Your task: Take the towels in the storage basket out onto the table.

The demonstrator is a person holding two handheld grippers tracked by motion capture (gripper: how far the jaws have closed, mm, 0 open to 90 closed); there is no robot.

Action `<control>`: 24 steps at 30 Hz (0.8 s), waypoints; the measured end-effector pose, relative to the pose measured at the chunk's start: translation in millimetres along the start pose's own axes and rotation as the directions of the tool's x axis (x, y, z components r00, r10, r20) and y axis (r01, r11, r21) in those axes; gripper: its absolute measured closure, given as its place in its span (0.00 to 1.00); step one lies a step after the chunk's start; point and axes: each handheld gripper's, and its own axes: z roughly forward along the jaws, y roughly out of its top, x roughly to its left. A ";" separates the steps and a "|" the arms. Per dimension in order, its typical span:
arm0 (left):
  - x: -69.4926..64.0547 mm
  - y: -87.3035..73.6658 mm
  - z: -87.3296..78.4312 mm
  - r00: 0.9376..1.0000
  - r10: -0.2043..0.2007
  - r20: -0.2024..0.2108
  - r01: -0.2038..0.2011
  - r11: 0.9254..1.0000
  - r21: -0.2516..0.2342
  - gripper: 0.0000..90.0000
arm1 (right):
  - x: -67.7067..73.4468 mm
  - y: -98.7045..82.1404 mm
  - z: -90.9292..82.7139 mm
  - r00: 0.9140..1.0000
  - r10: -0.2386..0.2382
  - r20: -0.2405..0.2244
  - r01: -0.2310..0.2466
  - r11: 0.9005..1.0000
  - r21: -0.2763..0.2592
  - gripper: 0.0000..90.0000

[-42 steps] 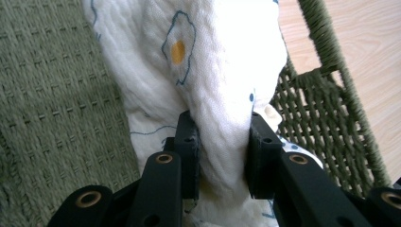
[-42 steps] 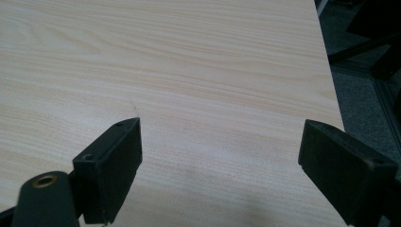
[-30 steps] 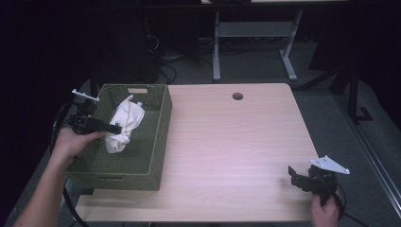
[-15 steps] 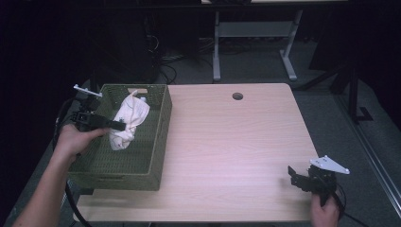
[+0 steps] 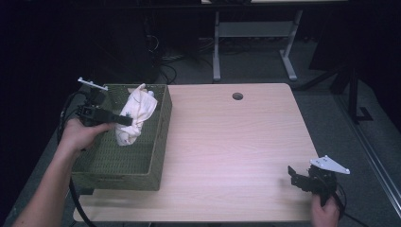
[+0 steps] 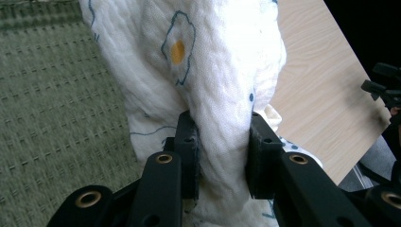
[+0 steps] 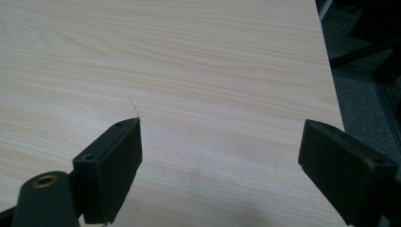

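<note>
A white cloth (image 5: 135,113) printed with small egg and dot shapes hangs bunched over the green woven basket (image 5: 116,165) at the table's left. My left gripper (image 5: 126,120) is shut on the cloth (image 6: 208,71), which is pinched between its two black pads (image 6: 188,156) and lifted above the basket floor. At the table's front right corner my right gripper (image 5: 294,174) is held low and still. Its jaws stand wide apart in the right gripper view (image 7: 220,156), with bare wood between them.
The light wooden table (image 5: 236,142) has a round cable hole (image 5: 237,96) near its far edge. Beyond the table stands a grey metal desk frame (image 5: 255,42) on a dark floor. The table's right edge (image 7: 331,80) runs close to my right gripper.
My left gripper has risen and drifted a little toward the far side with the cloth, drawing it higher out of the basket. The right gripper has not moved.
</note>
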 end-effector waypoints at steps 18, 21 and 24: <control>-25.0 14.4 17.9 0.998 0.042 0.053 -0.042 0.999 0.007 0.78 | 0.3 0.2 -0.4 1.000 -0.003 -0.001 0.003 1.000 -0.002 0.15; -28.2 16.3 20.8 0.997 0.047 0.063 -0.048 0.999 0.009 0.78 | 0.5 0.4 -0.6 1.000 -0.002 -0.002 0.002 1.000 -0.003 0.15; -30.6 17.6 23.1 0.996 0.049 0.070 -0.050 0.999 0.013 0.78 | 0.6 0.4 -0.6 1.000 -0.003 -0.001 0.003 1.000 -0.003 0.15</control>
